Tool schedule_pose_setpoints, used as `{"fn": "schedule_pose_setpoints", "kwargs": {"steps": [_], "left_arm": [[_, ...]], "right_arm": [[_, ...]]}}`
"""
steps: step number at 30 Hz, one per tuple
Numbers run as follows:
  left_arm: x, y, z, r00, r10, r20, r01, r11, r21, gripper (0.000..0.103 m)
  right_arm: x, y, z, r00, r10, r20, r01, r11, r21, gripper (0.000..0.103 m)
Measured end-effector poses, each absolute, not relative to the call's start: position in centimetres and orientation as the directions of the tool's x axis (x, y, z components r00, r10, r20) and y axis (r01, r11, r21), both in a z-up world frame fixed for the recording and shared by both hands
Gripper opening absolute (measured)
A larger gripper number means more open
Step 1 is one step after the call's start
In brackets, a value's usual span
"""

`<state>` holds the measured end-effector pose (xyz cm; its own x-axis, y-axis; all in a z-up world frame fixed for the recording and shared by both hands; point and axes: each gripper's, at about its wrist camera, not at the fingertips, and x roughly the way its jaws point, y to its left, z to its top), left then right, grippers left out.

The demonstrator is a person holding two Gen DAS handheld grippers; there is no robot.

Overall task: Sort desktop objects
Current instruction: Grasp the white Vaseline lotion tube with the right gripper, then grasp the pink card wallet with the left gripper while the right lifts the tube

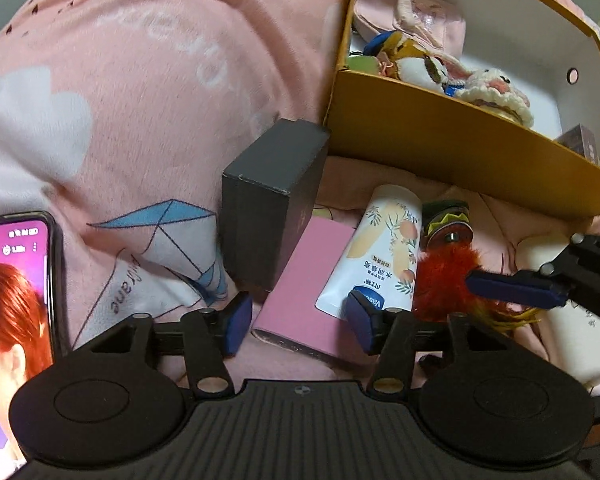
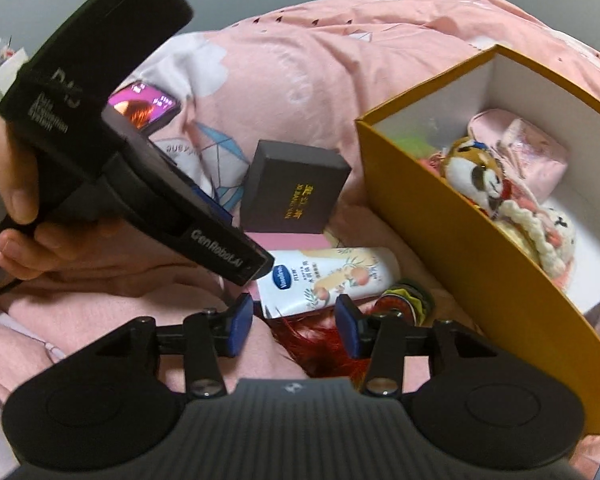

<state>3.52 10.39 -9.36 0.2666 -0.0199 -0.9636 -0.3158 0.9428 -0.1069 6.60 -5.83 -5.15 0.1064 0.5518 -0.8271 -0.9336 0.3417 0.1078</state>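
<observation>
Jaws of the left gripper (image 1: 298,322) stand wide over a flat pink rectangular case (image 1: 300,300), gripping nothing. Beside that case lie a white printed lotion tube (image 1: 380,252) and a dark grey cardboard box (image 1: 272,200). The right gripper (image 2: 294,324), half open, straddles a red feathered toy (image 2: 320,344) near the tube, unclamped.

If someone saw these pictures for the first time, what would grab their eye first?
Probably the yellow box on the right, open-topped and holding plush toys. Beside it, on the pink bedding, lie a dark grey box, a pink case, a lotion tube and a red furry toy. A lit phone glows at far left.
</observation>
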Motion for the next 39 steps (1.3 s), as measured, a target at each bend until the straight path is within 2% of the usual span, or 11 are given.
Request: {"fn": "schedule_pose_setpoints", "kwargs": {"steps": [2, 11, 15, 20, 28, 37, 39], "left_arm": [[3.5, 10.6, -9.5, 0.266, -0.027, -0.963, -0.324, 0.939, -0.116, 0.067], [3.1, 10.5, -8.6, 0.276, -0.011, -0.961, -0.323, 0.941, -0.104, 0.067], [2.8, 11.1, -7.5, 0.301, -0.013, -0.953, -0.332, 0.936, -0.118, 0.067], [2.8, 11.9, -6.5, 0.338, -0.035, -0.94, -0.357, 0.92, -0.163, 0.067], [2.4, 12.6, -6.8, 0.326, -0.101, -0.94, -0.407, 0.882, -0.236, 0.067], [1.9, 13.3, -7.8, 0.367, -0.174, -0.914, -0.517, 0.778, -0.356, 0.067], [1.9, 12.9, -8.0, 0.385, -0.178, -0.906, -0.525, 0.764, -0.374, 0.062]], "right_arm": [[6.5, -5.4, -5.5, 0.092, 0.543, -0.835, -0.939, 0.325, 0.108, 0.049], [5.8, -3.0, -6.6, 0.067, 0.54, -0.839, -0.974, 0.219, 0.063, 0.056], [6.4, -2.5, -7.3, 0.047, 0.544, -0.838, -0.967, 0.237, 0.099, 0.057], [6.7, -3.8, -6.5, 0.106, 0.565, -0.818, -0.95, 0.301, 0.085, 0.053], [7.7, -5.6, -5.7, 0.165, 0.594, -0.788, -0.906, 0.407, 0.117, 0.04], [7.7, -6.1, -5.9, 0.195, 0.605, -0.772, -0.883, 0.45, 0.13, 0.039], [7.8, -6.3, -5.8, 0.2, 0.607, -0.769, -0.881, 0.455, 0.129, 0.039]]}}
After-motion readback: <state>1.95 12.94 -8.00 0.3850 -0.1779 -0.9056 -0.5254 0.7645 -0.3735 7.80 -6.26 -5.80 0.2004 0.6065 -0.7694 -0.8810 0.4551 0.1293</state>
